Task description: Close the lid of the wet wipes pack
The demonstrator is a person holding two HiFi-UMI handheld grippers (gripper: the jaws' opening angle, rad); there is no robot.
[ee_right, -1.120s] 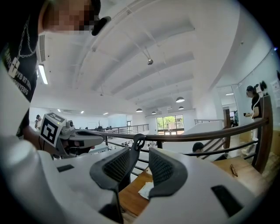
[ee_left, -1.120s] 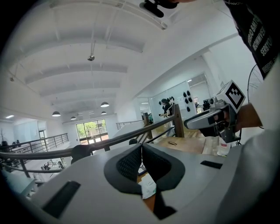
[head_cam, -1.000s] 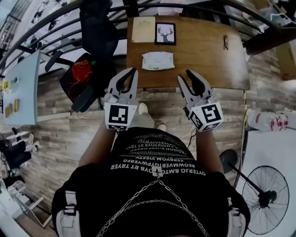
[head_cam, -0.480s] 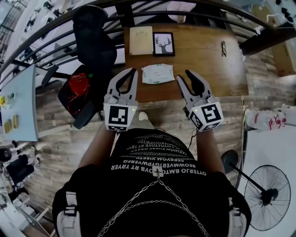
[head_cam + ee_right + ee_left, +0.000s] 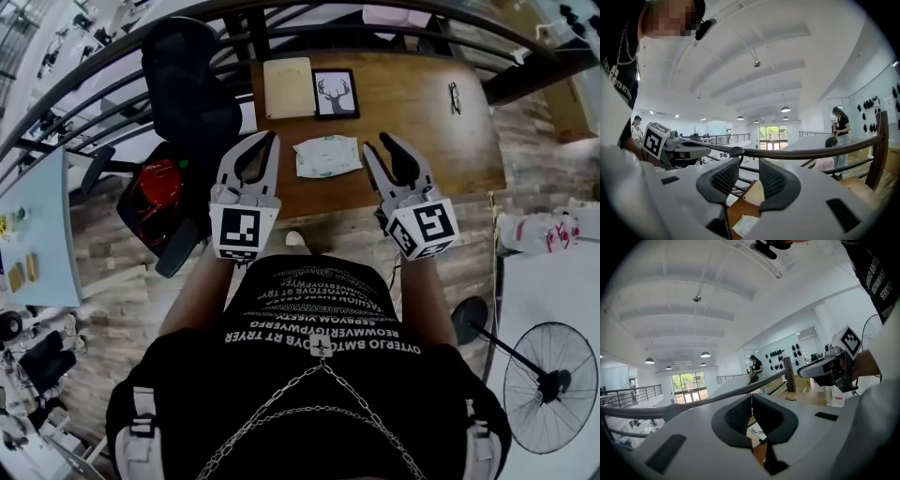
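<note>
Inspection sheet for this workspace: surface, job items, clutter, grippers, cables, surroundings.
Surface: wooden table, mostly bare.
Job's things: wet wipes pack lies flat near the front edge; lid state cannot be told.
Clutter: deer picture, tan notepad and small dark item toward the back.
Grippers: left gripper shut, empty; right gripper open, empty; both off the pack.
Cables: nothing seen on the table.
Surroundings: black office chair, floor fan, plank floor.

T-shirt (image 5: 319, 309): black, white lettering; chain (image 5: 289, 391): silver; left gripper (image 5: 271, 139), right gripper (image 5: 378, 143): grey
</note>
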